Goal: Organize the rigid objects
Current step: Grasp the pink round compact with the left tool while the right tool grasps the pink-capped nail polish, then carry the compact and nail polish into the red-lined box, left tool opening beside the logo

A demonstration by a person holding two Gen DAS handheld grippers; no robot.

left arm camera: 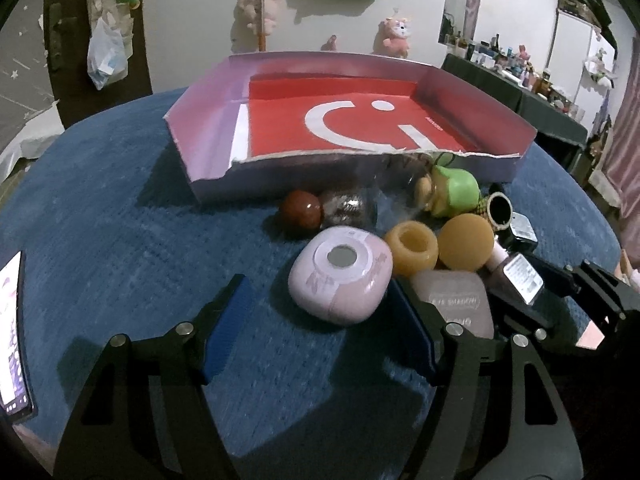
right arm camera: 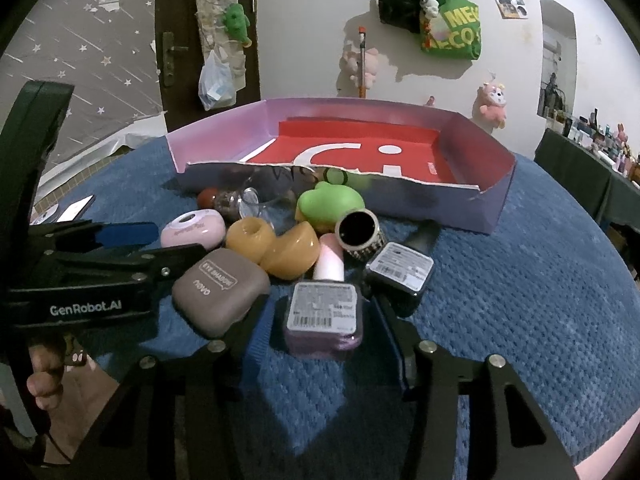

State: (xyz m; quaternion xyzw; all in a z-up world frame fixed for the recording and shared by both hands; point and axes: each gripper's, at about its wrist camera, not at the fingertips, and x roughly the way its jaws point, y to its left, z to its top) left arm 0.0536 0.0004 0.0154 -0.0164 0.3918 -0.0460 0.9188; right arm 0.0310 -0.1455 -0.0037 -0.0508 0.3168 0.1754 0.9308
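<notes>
A pile of small rigid items lies on the blue cloth in front of a shallow box (left arm camera: 208,148) with a red floor (right arm camera: 496,196). My left gripper (left arm camera: 320,320) is open, its blue pads either side of a pink round case (left arm camera: 340,276), not touching. My right gripper (right arm camera: 324,332) is open around a pink bottle with a barcode label (right arm camera: 322,316). Beside it lie a mauve eye-shadow case (right arm camera: 220,290), two yellow rings (right arm camera: 250,238), a green toy (right arm camera: 332,208) and a dark square compact (right arm camera: 400,268).
A brown ball (left arm camera: 300,210) and a clear jar (left arm camera: 348,208) lie by the box's torn front wall. A phone (left arm camera: 12,336) lies at the table's left edge. The left gripper's body (right arm camera: 80,276) reaches in at the right view's left.
</notes>
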